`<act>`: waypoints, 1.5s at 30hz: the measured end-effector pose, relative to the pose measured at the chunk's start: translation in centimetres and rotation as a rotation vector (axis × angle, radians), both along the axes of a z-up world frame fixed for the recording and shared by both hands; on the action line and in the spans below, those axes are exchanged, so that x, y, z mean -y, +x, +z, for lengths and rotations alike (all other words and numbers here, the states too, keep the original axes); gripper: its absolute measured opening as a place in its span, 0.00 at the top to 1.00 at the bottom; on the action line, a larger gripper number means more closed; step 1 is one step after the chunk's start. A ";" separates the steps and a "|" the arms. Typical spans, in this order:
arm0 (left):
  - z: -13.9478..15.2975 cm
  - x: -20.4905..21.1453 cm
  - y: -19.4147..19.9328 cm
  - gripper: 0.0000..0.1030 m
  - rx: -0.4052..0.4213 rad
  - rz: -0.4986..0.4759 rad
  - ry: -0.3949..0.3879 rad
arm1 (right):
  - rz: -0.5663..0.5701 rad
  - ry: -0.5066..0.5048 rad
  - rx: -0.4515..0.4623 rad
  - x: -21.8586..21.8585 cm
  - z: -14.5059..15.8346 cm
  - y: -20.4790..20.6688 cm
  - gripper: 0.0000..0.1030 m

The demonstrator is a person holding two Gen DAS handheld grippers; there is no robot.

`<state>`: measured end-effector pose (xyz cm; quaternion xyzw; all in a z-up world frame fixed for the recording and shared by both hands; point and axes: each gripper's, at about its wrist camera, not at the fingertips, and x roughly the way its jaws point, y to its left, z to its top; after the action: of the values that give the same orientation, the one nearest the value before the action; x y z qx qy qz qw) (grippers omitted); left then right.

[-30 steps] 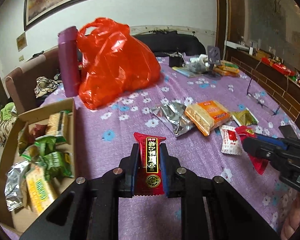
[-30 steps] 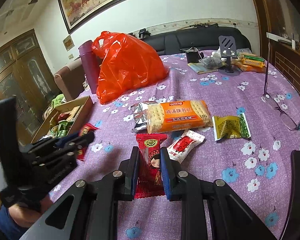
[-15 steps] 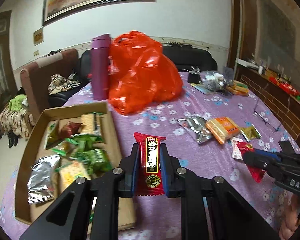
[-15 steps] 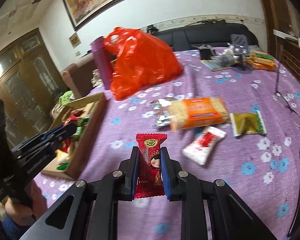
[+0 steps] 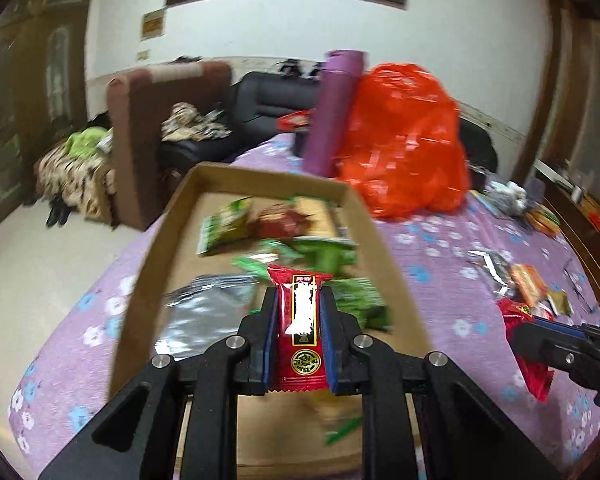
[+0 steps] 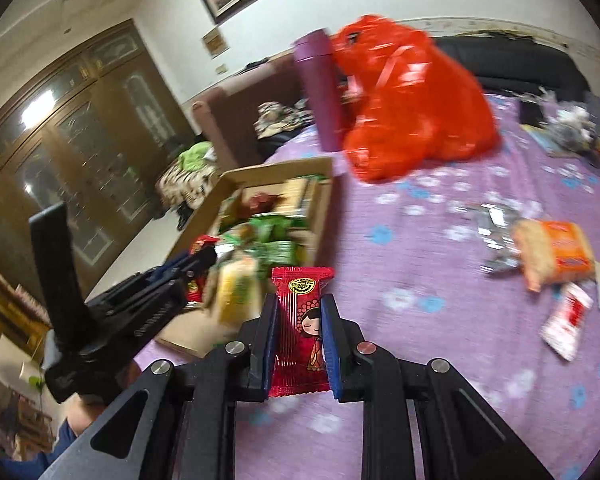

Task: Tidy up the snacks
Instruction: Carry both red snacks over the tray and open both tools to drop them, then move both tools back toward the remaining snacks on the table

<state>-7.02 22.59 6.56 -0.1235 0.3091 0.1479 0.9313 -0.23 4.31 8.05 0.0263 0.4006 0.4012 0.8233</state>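
Both tongs carry snacks: left tongs (image 5: pixel 298 332) clenched on a red packet (image 5: pixel 302 328) above the cardboard box (image 5: pixel 384 240); right tongs (image 6: pixel 298 334) grasping a doll-print packet (image 6: pixel 302 320), box at ten o'clock. Delivery step; next, judged, release inside the walls.

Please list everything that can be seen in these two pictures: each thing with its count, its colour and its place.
cardboard box: one, brown, left part of the table, holds snacks
green packets: several, blurred, inside the box
silver packet: one, inside the box, near side
plastic bag: one, orange-red, behind the box
bottle: one, purple, upright beside the bag
cracker pack: one, orange, on the purple tablecloth
white-red packet: one, near the crackers
left gripper: shut on red label snack, over the box
right gripper: shut on red doll snack
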 end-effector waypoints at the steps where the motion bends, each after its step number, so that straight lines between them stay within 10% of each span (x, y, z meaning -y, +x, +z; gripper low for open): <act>1: -0.2 -0.6 -0.2 0.82 -0.006 0.009 -0.010 | 0.014 -0.004 0.000 -1.1 0.0 -0.1 0.77; 25: -2.0 -1.1 0.0 0.82 -0.053 -0.031 -0.013 | 0.042 -0.106 -0.095 -14.5 -3.8 6.7 0.78; 38: -2.0 -1.1 0.2 0.80 -0.049 -0.031 -0.017 | 0.031 -0.088 -0.094 -13.7 -3.3 6.8 0.74; 45: -1.7 -1.0 -0.1 0.59 -0.031 -0.031 -0.004 | 0.013 -0.041 -0.107 -10.9 -2.2 6.4 0.74</act>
<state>-7.14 23.56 4.83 -0.1182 0.3257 0.1350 0.9283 6.22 15.21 5.81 0.0282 0.4523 0.3964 0.7985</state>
